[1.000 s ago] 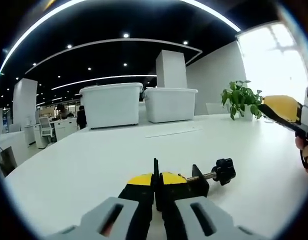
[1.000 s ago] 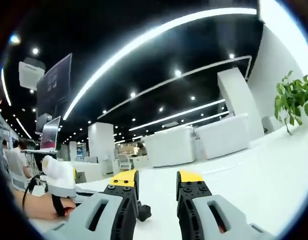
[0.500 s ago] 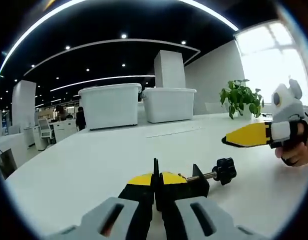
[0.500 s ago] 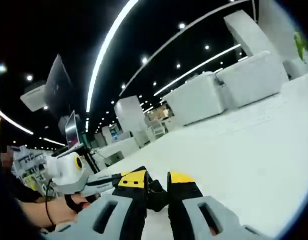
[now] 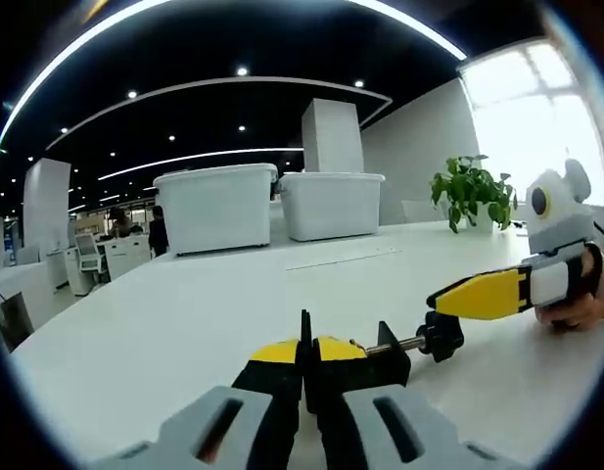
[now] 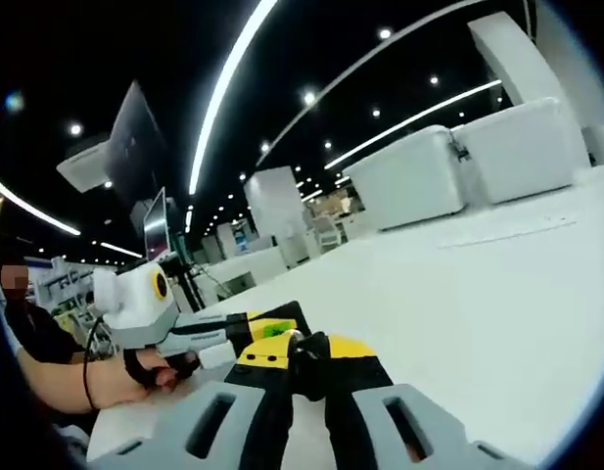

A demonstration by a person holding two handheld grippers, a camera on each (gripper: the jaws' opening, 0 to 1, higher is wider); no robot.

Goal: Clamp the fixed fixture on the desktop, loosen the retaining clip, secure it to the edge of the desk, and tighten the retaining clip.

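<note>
the right tongs (image 5: 448, 296) have come down to pinch the clamp's black knob (image 5: 441, 335), while the left tongs (image 5: 304, 354) stay pressed on the clamp body (image 5: 378, 364) on the white surface (image 5: 184, 323); no writing is legible.

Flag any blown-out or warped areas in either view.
Left gripper view: the window at upper right is blown out to white, washing out the potted plant edges; ceiling light strips bend into arcs from fisheye. Right gripper view: the desk tilts and curves, storage bins are skewed, ceiling mostly dark.
</note>
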